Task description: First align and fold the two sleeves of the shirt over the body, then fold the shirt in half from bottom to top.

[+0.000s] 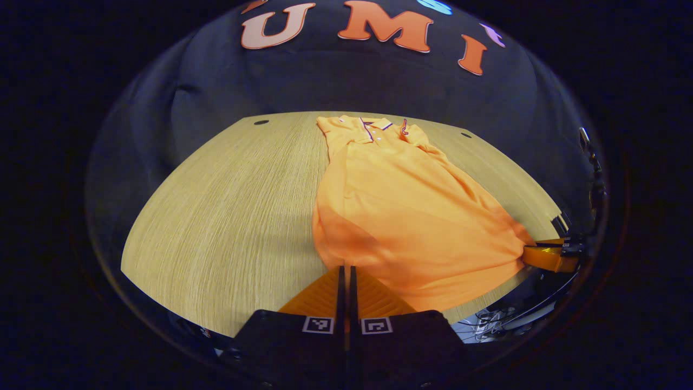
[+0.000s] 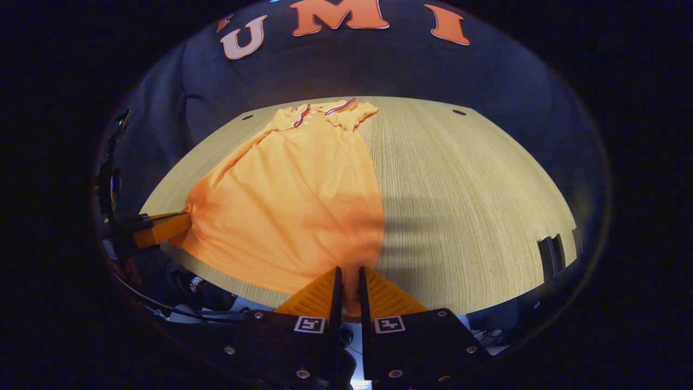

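Observation:
An orange polo shirt [image 1: 400,206] lies lengthwise on the wooden table [image 1: 227,216], collar [image 1: 379,125] at the far end, sleeves folded in over the body. My left gripper [image 1: 346,269] is shut on the shirt's near hem at its left corner. In the right gripper view the same shirt [image 2: 292,206] spreads to the left, and my right gripper [image 2: 346,271] is shut on the hem's other corner, with orange cloth pinched between its fingers. Each gripper appears in the other's view at the hem: the right gripper [image 1: 547,254] and the left gripper [image 2: 157,227]. The hem looks slightly lifted.
The black cloth wall [image 1: 346,81] rises behind the table's far edge. Small dark holes [image 1: 261,122] mark the tabletop's far corners. A dark clip-like object [image 2: 551,253] sits at the table's right edge. Bare wood [image 2: 471,195] lies beside the shirt.

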Motion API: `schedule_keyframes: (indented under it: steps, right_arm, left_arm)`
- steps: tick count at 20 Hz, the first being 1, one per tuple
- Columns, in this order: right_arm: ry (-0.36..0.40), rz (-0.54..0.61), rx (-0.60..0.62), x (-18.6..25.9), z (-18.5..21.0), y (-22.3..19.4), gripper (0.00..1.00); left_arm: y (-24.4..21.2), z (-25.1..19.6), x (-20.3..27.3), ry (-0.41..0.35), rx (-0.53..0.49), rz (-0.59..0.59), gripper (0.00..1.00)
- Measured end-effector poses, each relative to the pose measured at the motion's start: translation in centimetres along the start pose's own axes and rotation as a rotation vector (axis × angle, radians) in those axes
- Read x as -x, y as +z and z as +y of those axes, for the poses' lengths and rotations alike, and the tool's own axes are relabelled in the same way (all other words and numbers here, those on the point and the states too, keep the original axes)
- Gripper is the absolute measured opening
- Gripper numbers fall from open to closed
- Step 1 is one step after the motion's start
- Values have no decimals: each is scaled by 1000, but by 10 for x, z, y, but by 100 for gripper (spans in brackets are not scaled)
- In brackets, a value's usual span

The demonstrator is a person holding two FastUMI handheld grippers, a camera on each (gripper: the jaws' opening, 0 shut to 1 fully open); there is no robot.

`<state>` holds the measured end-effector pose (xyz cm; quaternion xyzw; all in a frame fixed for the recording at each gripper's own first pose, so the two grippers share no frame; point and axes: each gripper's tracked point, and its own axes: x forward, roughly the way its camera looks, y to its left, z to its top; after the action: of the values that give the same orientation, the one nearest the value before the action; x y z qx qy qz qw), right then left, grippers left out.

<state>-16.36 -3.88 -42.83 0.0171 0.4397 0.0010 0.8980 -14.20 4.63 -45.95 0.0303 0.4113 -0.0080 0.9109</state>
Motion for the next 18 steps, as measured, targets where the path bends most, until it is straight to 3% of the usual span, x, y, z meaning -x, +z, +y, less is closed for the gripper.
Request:
schedule_keyframes:
  steps: [1,2,7,18]
  right_arm:
    - [4,10,-38,-7,-2,-2,19]
    - [18,7,-95,-1,-1,8,1]
    - [64,15,-93,2,3,17,1]
    - [169,-81,-132,8,6,89,0]
  left_arm:
    - [-1,0,1,-1,-2,14,5]
    - [-2,-1,1,-13,-1,33,5]
    - [8,-4,0,-29,46,83,1]
    - [95,-11,4,-49,75,-51,1]
